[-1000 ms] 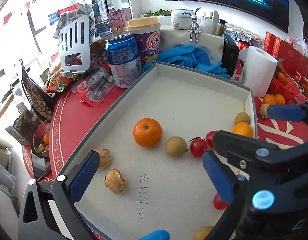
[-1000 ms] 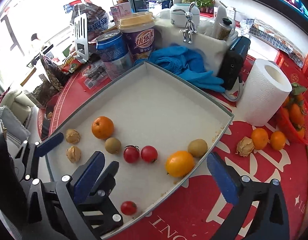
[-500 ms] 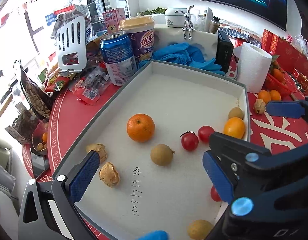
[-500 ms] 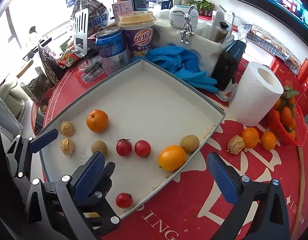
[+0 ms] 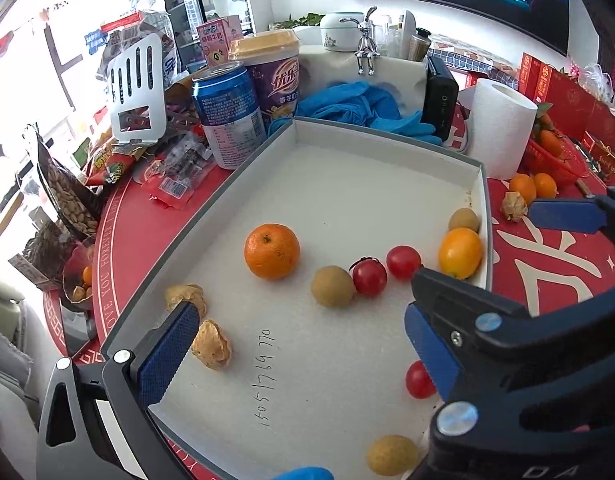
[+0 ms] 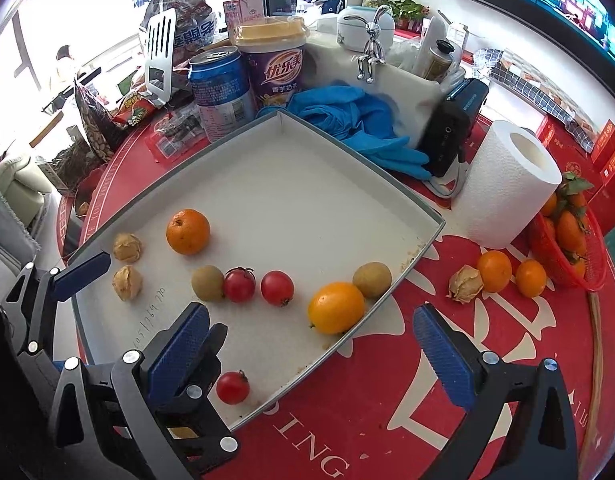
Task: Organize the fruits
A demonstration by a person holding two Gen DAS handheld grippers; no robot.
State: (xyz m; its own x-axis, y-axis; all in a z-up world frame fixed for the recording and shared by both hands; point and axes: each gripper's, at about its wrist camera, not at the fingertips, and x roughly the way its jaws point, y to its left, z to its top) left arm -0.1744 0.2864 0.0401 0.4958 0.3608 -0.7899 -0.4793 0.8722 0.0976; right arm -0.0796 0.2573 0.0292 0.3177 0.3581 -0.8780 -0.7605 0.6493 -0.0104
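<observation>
A shallow white tray holds a mandarin, two husked physalis, brown longans, three cherry tomatoes and a yellow-orange fruit. My left gripper is open and empty above the tray's near end. My right gripper is open and empty over the tray's front right edge. Outside the tray lie two small oranges and a physalis.
Behind the tray stand a blue can, a purple cup, blue gloves, a black device and a paper roll. A red basket of oranges sits at right. Snack bags crowd the left.
Both grippers have pulled back and up, so the tray and fruit look farther away and more of the red table shows. Both stay open. No fruit has moved.
</observation>
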